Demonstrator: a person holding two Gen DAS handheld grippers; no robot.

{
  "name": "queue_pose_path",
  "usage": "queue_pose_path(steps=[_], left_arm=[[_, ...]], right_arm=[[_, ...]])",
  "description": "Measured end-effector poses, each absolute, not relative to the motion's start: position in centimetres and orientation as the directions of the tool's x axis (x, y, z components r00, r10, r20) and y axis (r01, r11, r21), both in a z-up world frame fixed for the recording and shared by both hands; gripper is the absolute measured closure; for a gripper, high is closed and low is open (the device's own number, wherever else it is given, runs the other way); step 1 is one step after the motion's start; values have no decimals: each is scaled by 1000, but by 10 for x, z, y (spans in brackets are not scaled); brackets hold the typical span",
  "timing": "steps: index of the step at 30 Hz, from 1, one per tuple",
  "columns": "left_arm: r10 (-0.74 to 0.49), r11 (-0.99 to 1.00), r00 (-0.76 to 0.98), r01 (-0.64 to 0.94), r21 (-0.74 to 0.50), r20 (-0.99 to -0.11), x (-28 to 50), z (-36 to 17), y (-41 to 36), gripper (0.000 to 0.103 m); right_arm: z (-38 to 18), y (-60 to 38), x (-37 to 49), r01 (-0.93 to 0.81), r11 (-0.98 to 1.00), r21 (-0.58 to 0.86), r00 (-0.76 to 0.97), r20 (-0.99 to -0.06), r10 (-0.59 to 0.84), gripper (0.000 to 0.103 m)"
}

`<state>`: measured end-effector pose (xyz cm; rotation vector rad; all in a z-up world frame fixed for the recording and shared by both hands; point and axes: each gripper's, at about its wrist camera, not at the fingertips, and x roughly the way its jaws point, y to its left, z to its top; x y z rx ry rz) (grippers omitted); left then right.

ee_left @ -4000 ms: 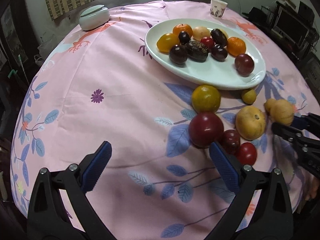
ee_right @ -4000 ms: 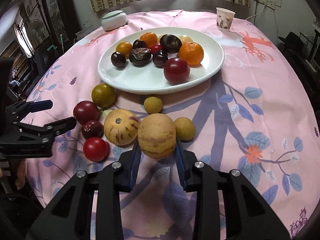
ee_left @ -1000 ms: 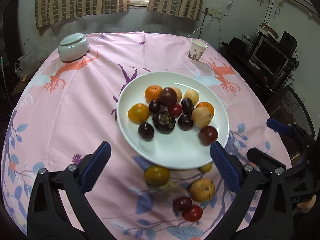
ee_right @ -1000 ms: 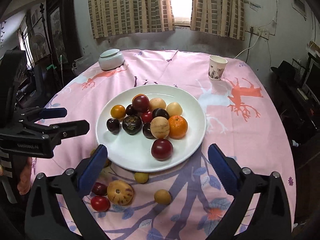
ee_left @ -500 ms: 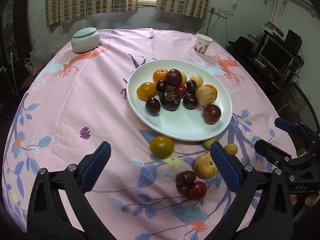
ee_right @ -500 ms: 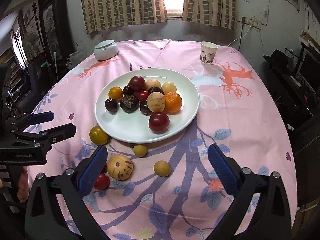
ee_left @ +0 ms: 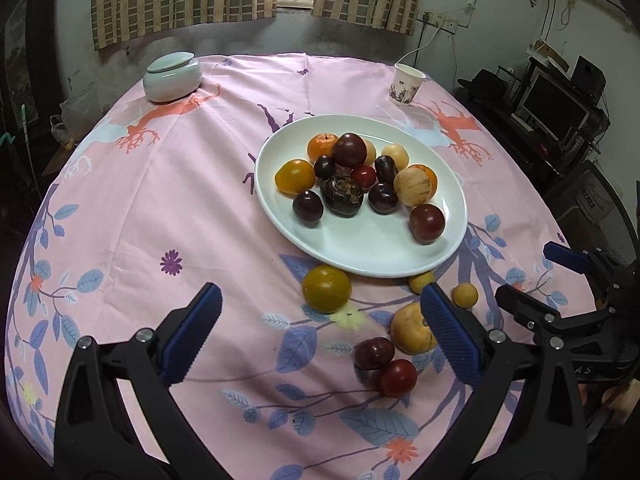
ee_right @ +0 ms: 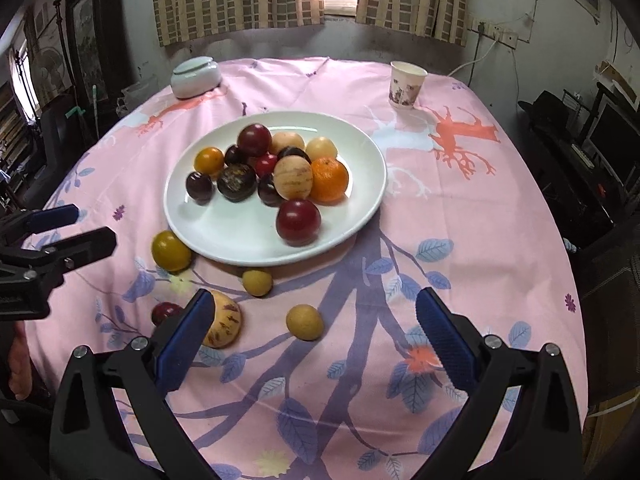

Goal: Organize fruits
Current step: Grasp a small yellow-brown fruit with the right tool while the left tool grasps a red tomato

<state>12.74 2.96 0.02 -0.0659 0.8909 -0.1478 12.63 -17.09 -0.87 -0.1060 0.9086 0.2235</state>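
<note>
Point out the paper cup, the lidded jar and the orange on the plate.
paper cup (ee_right: 407, 84), right wrist view, printed side wall
lidded jar (ee_left: 173, 76), left wrist view, front of body
orange (ee_right: 329, 179), right wrist view, front face

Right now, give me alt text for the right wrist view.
An open right gripper hovers over a pink floral tablecloth. Beyond it sits a white plate piled with fruit; several more fruits lie loose on the cloth in front of it.
</note>
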Motion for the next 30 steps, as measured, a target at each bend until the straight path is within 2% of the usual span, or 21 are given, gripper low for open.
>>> queue_pose_path(steps=[4, 5, 6, 9, 13, 14, 15, 17, 22, 28, 29, 30], left_arm=[[-146, 989, 606, 103, -105, -782, 123, -10, 32, 2], [-144, 989, 597, 102, -103, -789, 121, -14, 32, 2], [-143, 989, 589, 101, -104, -795, 120, -18, 33, 2], [-149, 989, 568, 97, -114, -809, 116, -27, 36, 2], [-155, 987, 546, 111, -112, -823, 111, -36, 34, 2], [-149, 988, 541, 115, -102, -827, 109, -39, 32, 2], [-142, 989, 536, 117, -93, -832, 108, -40, 30, 2], [-131, 989, 522, 121, -79, -843, 107, -45, 28, 2], [-147, 983, 479, 169, -74, -865, 98, -55, 16, 2], [-212, 964, 418, 240, -118, -883, 94, -69, -8, 4], [-220, 963, 411, 237, -129, -885, 95, -72, -10, 11], [-224, 962, 401, 235, -137, -888, 96, -75, -12, 26]], right_arm=[[-31, -179, 128, -241, 968, 74, 536, -821, 196, 2], [-36, -180, 128, -238, 968, 80, 535, -821, 199, 7], [-42, -180, 128, -242, 967, 80, 528, -825, 200, 22], [-58, -180, 132, -246, 965, 94, 485, -850, 206, 49], [-74, -172, 142, -263, 960, 93, 475, -854, 213, 58], [-74, -169, 142, -272, 960, 70, 486, -851, 200, 69], [-73, -167, 142, -275, 959, 65, 489, -849, 198, 75], [-70, -169, 139, -276, 956, 96, 491, -841, 226, 75], [-53, -173, 122, -281, 957, 71, 524, -824, 215, 75], [-53, -186, 111, -261, 959, 113, 517, -822, 238, 75], [-53, -188, 109, -259, 958, 120, 518, -820, 243, 75], [-53, -191, 107, -256, 958, 126, 521, -817, 247, 75]])
